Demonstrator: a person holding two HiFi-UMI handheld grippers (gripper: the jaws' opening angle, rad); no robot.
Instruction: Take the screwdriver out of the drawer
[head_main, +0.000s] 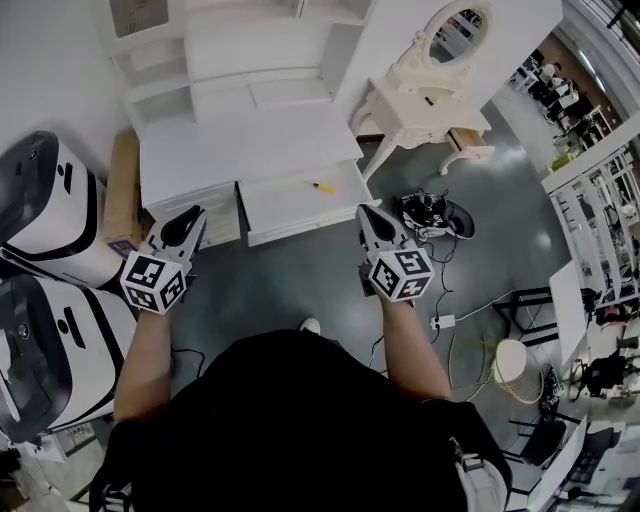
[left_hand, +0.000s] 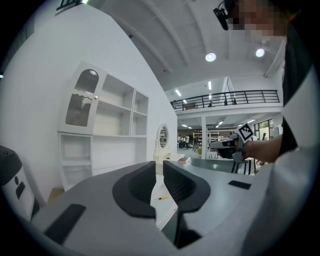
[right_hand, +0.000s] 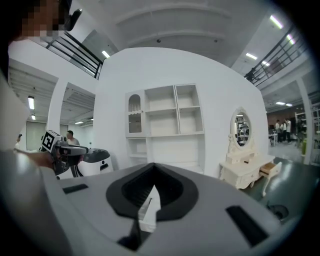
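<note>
One screwdriver (head_main: 323, 187) beyond right hand-held gripper (head_main: 369, 211)

Yellow screwdriver (head_main: 322, 187); white drawer (head_main: 290, 208); white desk (head_main: 245, 140); dark grey floor (head_main: 300, 275); brown cardboard box (head_main: 122, 190).

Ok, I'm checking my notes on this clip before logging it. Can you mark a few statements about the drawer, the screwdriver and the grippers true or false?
1. The drawer stands open. True.
2. A yellow screwdriver lies in the drawer. True.
3. The right gripper holds the screwdriver. False: its jaws are shut on nothing.
4. Both grippers are inside the drawer. False: the left gripper and the right gripper are in front of it, above the floor.
</note>
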